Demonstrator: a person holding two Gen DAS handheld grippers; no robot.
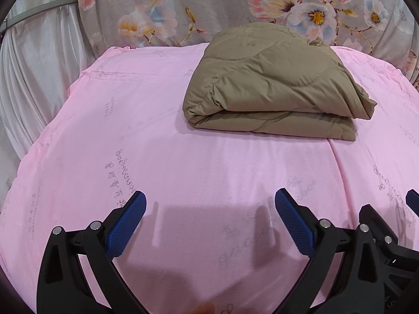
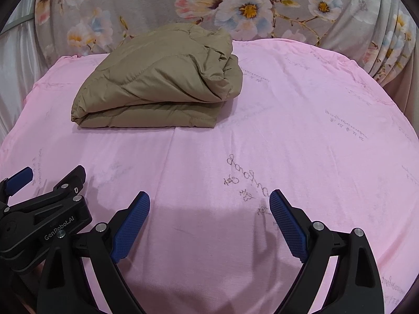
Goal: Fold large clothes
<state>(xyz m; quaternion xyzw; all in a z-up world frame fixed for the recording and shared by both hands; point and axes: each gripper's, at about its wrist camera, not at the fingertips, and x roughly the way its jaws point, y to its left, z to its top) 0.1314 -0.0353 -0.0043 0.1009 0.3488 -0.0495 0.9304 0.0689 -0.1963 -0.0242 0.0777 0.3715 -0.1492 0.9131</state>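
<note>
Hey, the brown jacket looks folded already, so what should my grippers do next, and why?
Probably nothing more than hold both back: the brown jacket already lies as a compact folded bundle on the pink sheet, and the left gripper and right gripper are open, empty, well short of it.

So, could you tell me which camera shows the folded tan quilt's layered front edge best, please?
The left wrist view: the tan quilt fills more of the frame, with its stacked layers facing the camera. The right wrist view shows it smaller, off to the left.

Blurred fingertip [image 1: 205,308] cut by bottom edge; sheet print [image 2: 237,172] unreadable
</note>
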